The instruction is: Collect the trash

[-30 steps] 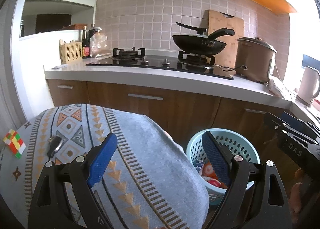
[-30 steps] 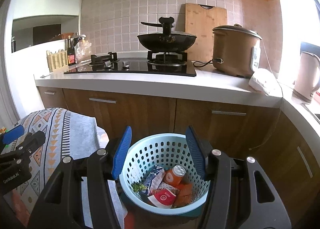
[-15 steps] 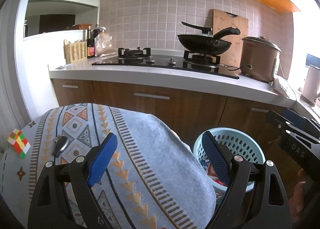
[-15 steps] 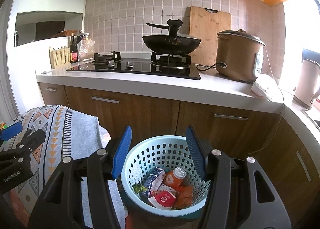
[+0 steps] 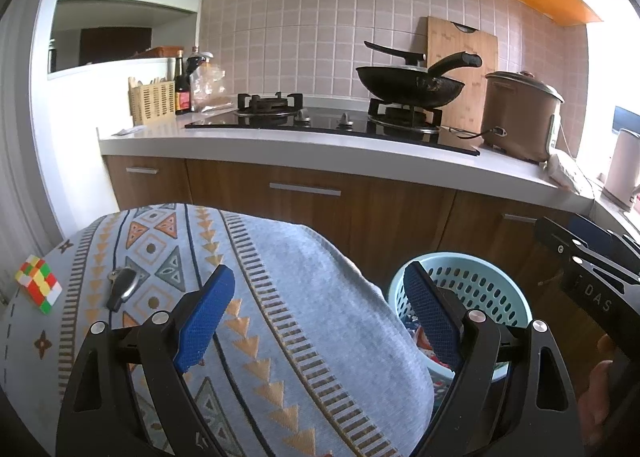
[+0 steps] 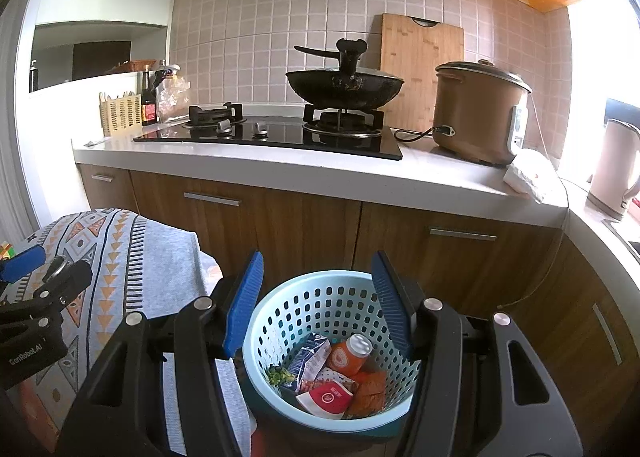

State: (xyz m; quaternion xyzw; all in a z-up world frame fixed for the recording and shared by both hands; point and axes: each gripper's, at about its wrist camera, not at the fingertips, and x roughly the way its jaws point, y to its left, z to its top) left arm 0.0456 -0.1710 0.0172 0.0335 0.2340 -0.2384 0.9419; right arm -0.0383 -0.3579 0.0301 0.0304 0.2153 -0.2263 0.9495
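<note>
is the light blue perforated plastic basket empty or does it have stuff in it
Not empty. The light blue perforated plastic basket stands upright with trash covering its bottom: an orange bottle, a small carton and a red and white wrapper.

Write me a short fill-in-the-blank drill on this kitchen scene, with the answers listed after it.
1. The trash lies inside a light blue perforated ____ on the floor.
2. The black wok sits on the ____ burner of the stove.
3. The jaws of the right gripper stand ____, with nothing between them.
4. On the patterned cloth, the multicoloured ____ lies left of the key.

Missing words: basket; right; open; puzzle cube
</note>
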